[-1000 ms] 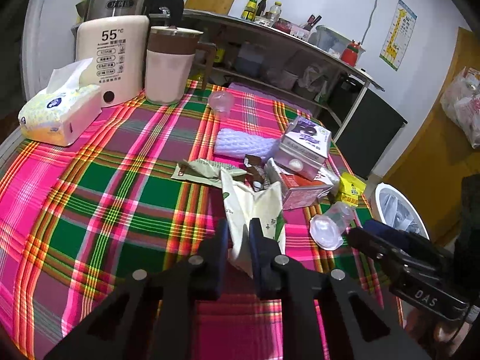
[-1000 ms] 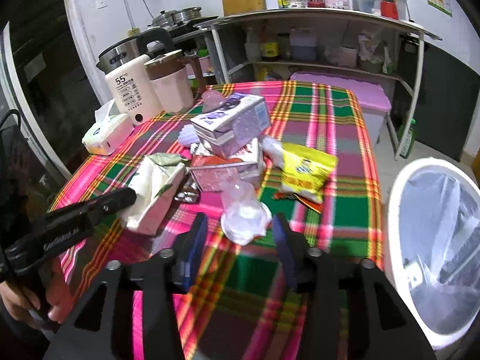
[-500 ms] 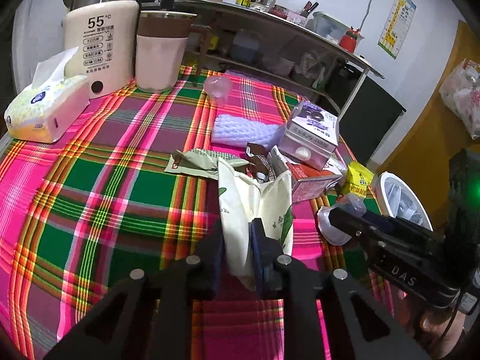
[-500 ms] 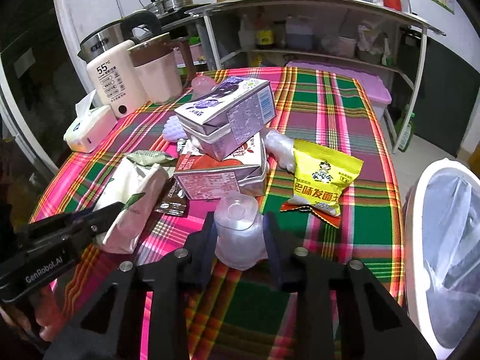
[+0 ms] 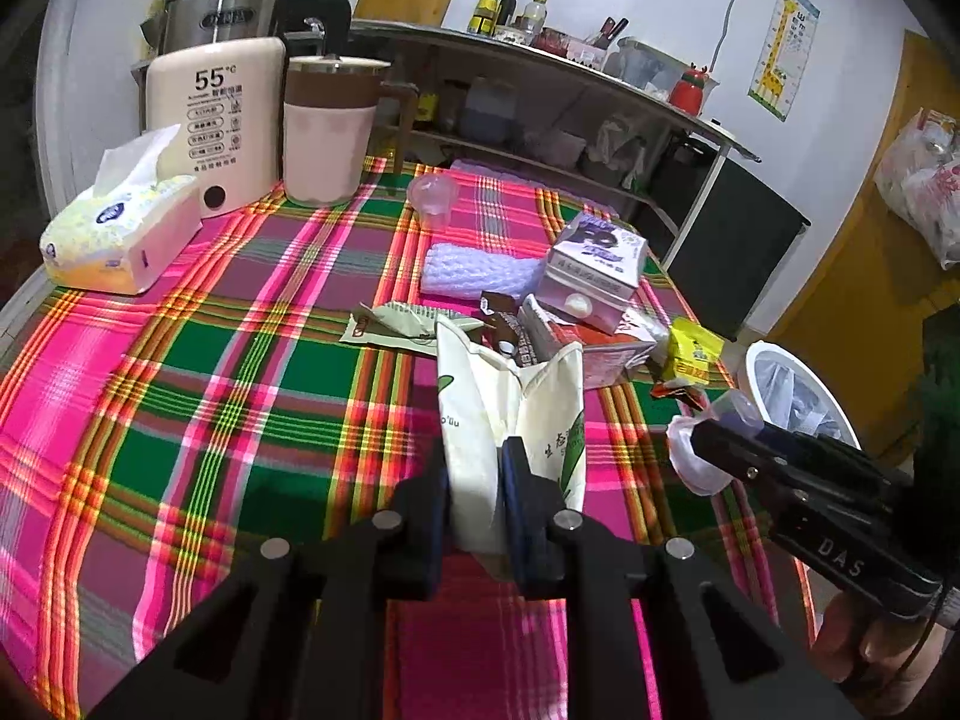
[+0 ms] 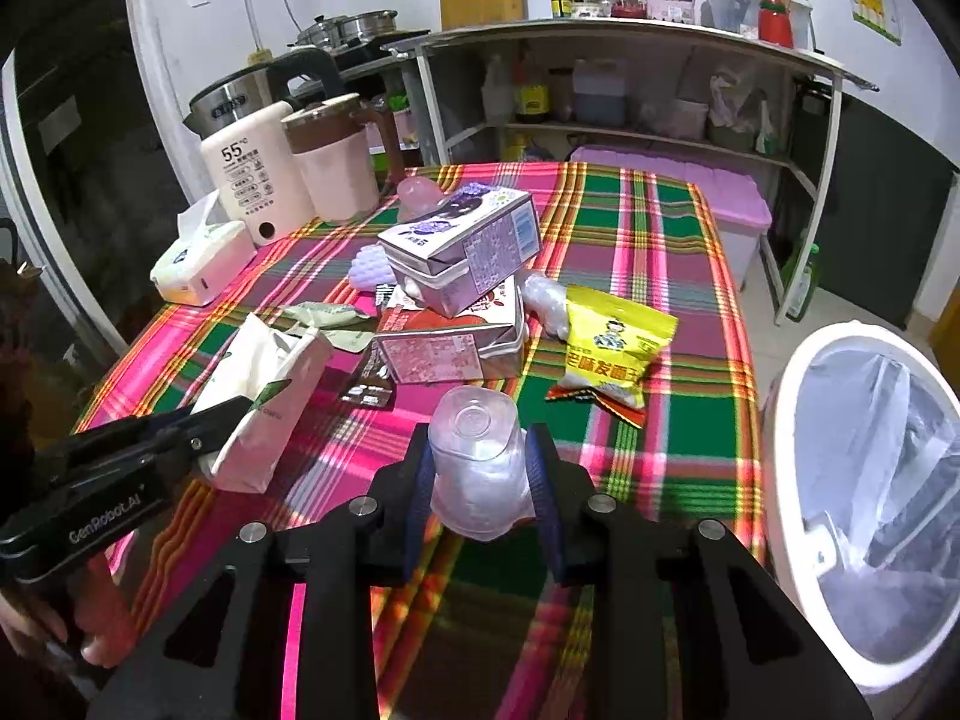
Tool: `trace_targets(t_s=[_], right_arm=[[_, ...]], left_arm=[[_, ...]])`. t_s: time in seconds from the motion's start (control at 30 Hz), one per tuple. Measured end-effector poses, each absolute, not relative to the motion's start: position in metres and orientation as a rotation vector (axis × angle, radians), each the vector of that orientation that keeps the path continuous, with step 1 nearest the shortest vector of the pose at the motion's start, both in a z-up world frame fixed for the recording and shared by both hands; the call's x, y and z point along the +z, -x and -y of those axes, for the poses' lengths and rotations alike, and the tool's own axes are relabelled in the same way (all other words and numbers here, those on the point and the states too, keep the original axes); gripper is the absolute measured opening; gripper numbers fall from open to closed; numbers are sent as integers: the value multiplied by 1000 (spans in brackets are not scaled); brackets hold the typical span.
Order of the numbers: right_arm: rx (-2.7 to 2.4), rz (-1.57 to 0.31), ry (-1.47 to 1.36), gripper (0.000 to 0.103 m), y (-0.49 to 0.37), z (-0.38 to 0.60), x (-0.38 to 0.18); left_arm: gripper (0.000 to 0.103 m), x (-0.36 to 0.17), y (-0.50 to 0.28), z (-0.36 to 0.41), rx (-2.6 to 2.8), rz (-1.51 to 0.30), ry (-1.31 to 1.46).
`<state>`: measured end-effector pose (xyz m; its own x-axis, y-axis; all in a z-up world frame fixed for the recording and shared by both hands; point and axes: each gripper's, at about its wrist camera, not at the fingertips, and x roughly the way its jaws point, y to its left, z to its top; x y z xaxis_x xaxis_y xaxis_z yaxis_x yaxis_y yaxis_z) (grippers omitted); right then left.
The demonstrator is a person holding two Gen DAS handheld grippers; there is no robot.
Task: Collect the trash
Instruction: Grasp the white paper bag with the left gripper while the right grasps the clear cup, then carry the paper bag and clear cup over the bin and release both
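Observation:
My left gripper (image 5: 474,468) is shut on the bottom edge of a white paper bag (image 5: 510,402) with green print, which stands up from the plaid tablecloth (image 5: 240,396). In the right wrist view the same bag (image 6: 264,396) sits at the left. My right gripper (image 6: 480,456) is shut on a clear plastic cup (image 6: 474,426), base pointing away from me, its sides pressed between the blue pads. More trash lies mid-table: a yellow snack packet (image 6: 612,342), a purple carton (image 6: 462,240) on a red-and-white carton (image 6: 450,354), and a green wrapper (image 6: 330,318).
A white bin (image 6: 780,420) with a clear liner stands off the table's right edge. At the back left are a tissue box (image 5: 120,234), a cream water warmer (image 5: 216,120) and a pink jug (image 5: 327,132). A metal shelf (image 6: 630,36) stands behind the table.
The right jaws have come together on the clear cup, which lay loose between them before. The left gripper has kept its grip on the paper bag.

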<state>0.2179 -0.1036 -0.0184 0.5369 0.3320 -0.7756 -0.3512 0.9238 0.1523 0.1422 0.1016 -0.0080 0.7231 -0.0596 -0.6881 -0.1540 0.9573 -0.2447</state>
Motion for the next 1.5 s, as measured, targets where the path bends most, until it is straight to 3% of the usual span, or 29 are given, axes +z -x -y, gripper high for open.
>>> trace_targets(t_s=[0.7, 1.5], right_arm=[[298, -837, -25, 32, -163, 174, 18], [77, -823, -116, 32, -155, 291, 17]], left_arm=[[17, 23, -134, -24, -80, -735, 205], [17, 33, -185, 96, -308, -740, 73]])
